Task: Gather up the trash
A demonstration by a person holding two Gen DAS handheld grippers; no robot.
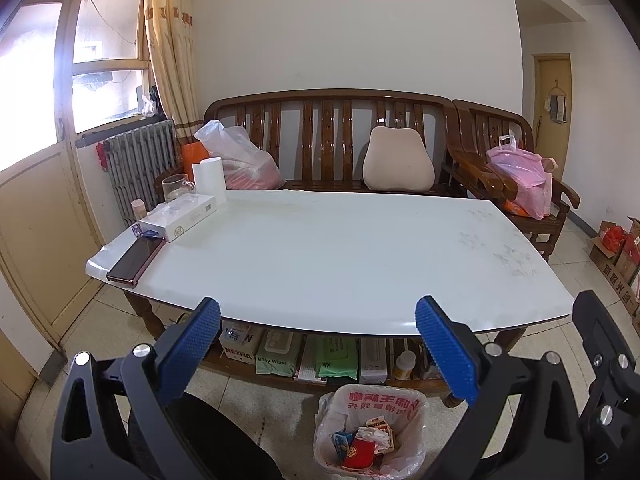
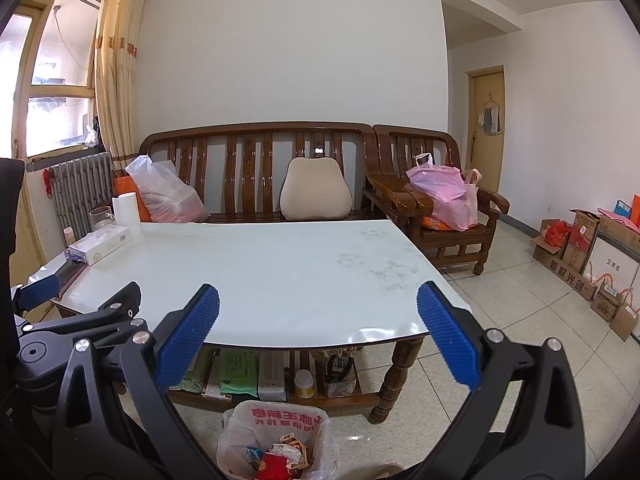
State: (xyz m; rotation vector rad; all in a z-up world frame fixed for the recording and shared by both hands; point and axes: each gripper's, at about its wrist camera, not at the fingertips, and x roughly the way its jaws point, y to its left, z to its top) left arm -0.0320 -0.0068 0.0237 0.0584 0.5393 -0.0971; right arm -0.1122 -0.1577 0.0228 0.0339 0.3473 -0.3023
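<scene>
Daylight is being let in through a wood-framed window [image 1: 100, 60] at ten o'clock, edged by a yellow curtain [image 1: 168, 40]. A plain white wall [image 1: 340, 32] is being backed by a slatted wooden bench [image 1: 328, 140] at twelve o'clock — an armchair [image 2: 436, 200] beside it. Pale floor tiles [image 2: 520, 340] are being lit at four o'clock.

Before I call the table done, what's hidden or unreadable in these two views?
- Bin: bottom cut off by the frame edge in both views; only the top layer of trash shows.
- Shelf under the table: partly blocked by the right gripper's fingers and the tabletop edge.
- Phone: in the right view, mostly hidden behind the left gripper.
- Floor beneath the grippers: out of view.
- Glass: contents unclear.
</scene>
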